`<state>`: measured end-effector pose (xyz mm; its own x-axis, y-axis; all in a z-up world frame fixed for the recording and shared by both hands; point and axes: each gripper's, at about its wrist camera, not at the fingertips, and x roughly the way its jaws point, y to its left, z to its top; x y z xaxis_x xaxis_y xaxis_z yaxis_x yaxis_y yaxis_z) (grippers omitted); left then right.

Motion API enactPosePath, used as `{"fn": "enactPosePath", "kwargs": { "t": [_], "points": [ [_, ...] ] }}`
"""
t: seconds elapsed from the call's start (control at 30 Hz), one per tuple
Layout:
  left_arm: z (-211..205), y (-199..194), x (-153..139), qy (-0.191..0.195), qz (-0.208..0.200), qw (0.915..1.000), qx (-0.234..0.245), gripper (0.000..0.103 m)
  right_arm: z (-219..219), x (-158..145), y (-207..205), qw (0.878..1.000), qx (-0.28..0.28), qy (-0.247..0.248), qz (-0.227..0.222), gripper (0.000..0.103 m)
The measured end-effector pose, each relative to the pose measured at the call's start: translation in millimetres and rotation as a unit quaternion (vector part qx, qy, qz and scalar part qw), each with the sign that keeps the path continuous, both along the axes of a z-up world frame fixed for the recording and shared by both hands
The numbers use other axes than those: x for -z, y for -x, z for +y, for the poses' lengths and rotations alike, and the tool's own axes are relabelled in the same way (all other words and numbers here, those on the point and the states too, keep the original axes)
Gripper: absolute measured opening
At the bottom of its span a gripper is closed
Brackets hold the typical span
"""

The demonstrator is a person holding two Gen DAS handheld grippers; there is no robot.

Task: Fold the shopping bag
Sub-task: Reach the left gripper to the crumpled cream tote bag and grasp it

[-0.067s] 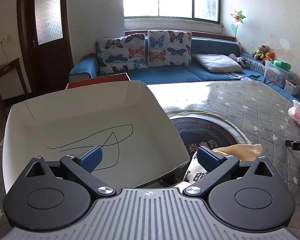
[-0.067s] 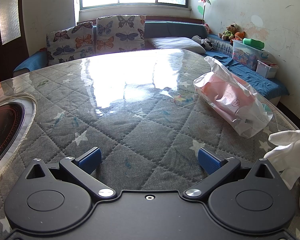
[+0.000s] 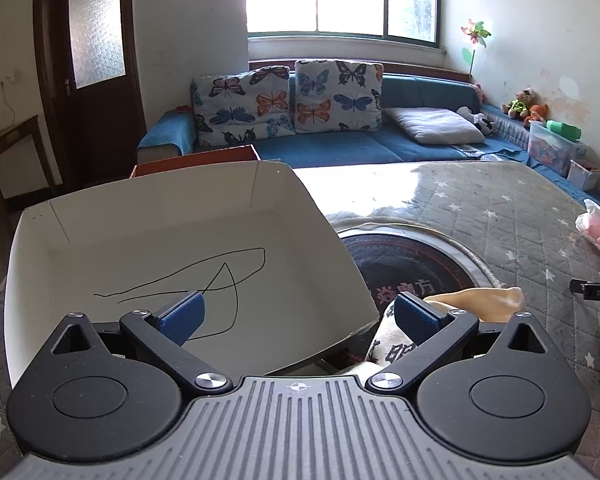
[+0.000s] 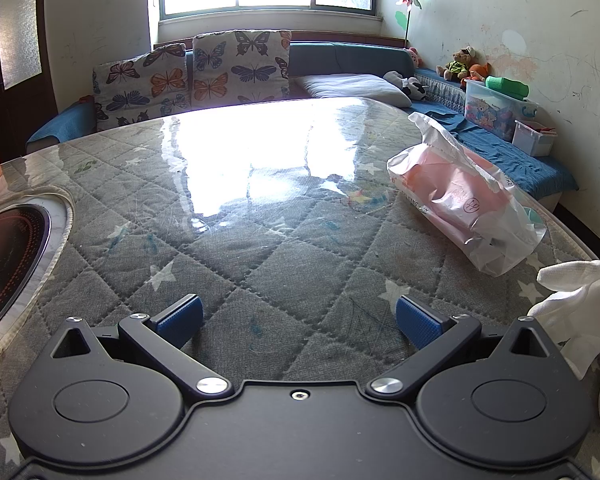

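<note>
A white paper shopping bag with an orange outside stands open on the quilted grey table cover, its mouth wide and square (a thin black string lies looped inside), just left of the round dark inset.

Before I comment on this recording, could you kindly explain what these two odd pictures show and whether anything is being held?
Each picture comes from a camera on a hand-held two-finger gripper, looking forward along its blue-padded fingers. In the left view, the left gripper is open, its right finger by some printed cloth, facing an open paper shopping bag with a black cord inside. In the right view, the right gripper is open over the quilted table, facing a plastic bag and a white glove. Nothing is held.
</note>
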<state>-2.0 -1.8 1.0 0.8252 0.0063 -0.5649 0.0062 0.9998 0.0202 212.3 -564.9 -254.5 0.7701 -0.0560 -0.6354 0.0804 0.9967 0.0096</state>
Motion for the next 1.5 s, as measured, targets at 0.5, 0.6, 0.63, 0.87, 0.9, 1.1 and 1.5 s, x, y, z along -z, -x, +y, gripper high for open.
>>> {"fn": "enactPosePath", "kwargs": {
  "t": [0.5,0.6,0.63,0.87,0.9,1.1,1.5],
  "points": [
    [-3,8,-3,0.021,0.019,0.9996,-0.001,0.103,-7,5,-4,1.000,0.000,-0.001,0.003,0.103],
    [-1,10,-8,0.020,0.015,0.9996,0.009,0.103,-8,3,-4,1.000,-0.010,0.000,0.008,0.103],
    [-1,11,-9,0.021,0.013,0.9996,0.015,0.103,-9,2,-4,1.000,-0.016,-0.004,0.011,0.103],
    [-4,15,-7,0.016,0.015,0.9992,0.032,0.102,-1,-7,3,0.998,-0.054,-0.007,0.011,0.103],
    [-4,16,-8,0.018,0.015,0.9991,0.035,0.102,1,-8,3,0.998,-0.060,-0.008,0.013,0.103],
    [-3,24,-11,0.013,0.013,0.9983,0.055,0.102,20,-12,9,0.994,-0.110,0.011,0.022,0.103],
    [-31,47,-22,-0.006,-0.007,0.9845,0.175,0.102,58,-23,17,0.982,-0.183,0.015,0.031,0.103]
  ]
}}
